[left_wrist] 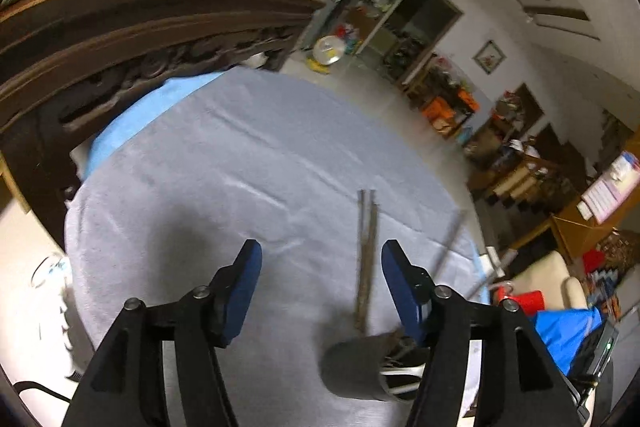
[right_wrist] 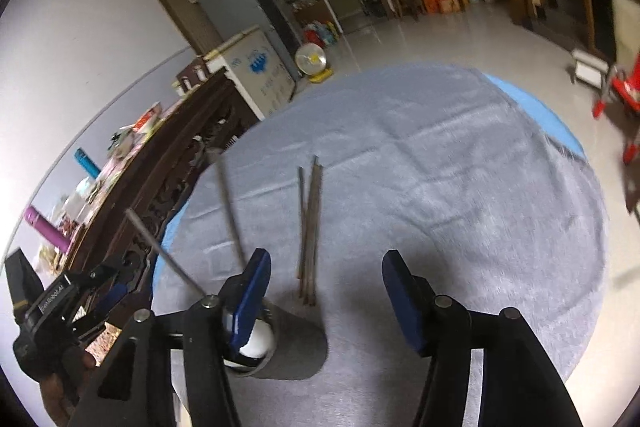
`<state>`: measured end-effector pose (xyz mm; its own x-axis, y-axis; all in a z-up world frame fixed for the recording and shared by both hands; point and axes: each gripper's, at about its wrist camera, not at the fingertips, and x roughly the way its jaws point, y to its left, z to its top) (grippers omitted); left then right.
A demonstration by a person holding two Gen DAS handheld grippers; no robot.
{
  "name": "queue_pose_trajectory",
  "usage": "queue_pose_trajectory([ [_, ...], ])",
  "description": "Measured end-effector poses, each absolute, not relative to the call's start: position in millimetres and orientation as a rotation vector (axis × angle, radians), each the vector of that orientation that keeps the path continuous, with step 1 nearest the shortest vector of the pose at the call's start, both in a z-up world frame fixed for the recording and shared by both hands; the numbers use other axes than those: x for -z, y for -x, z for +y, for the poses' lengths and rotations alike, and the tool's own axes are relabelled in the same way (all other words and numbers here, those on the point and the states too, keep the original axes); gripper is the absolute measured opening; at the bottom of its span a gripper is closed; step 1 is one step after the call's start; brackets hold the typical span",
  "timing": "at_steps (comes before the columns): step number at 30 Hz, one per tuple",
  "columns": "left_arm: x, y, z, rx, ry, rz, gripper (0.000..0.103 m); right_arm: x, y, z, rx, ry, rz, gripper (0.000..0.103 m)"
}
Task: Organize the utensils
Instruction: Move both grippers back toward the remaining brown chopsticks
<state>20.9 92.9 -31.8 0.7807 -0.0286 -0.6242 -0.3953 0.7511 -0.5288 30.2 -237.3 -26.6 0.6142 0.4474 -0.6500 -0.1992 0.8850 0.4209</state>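
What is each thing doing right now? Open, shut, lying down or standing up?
Left gripper: open, empty.
Right gripper: open, empty.
Brown chopsticks: lying flat on the grey cloth.
Grey holder: upright, metal sticks poking out.

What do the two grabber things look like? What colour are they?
Both look alike. The left gripper and right gripper each have two flat blue finger pads on black arms with round silver bolts. The right wrist view shows white lettering on the left one's black body.
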Motion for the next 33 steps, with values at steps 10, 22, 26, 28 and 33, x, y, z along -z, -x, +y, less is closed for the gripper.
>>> queue_pose_trajectory([
  [10,99.8,-53.1,110.5,-0.346,0.625,0.916,0.065,97.6,-65.7,-255.6,-0.304,-0.339,1.052,0.062],
  [22,130.5,-93.0,96.2,-0.354,0.478,1.042,0.065,115.0,-90.0,-242.8,-0.298,-0.280,1.110,0.062],
  [26,131.8,-107.5,91.2,-0.357,0.432,1.060,0.065,114.1,-103.3,-235.6,-0.306,-0.241,1.123,0.062],
  [28,135.1,-114.4,91.3,-0.353,0.418,1.069,0.065,114.6,-111.1,-230.5,-0.312,-0.218,1.132,0.062],
  [33,143.1,-127.9,86.2,-0.344,0.392,1.089,0.065,117.7,-130.3,-220.7,-0.319,-0.172,1.154,0.062],
])
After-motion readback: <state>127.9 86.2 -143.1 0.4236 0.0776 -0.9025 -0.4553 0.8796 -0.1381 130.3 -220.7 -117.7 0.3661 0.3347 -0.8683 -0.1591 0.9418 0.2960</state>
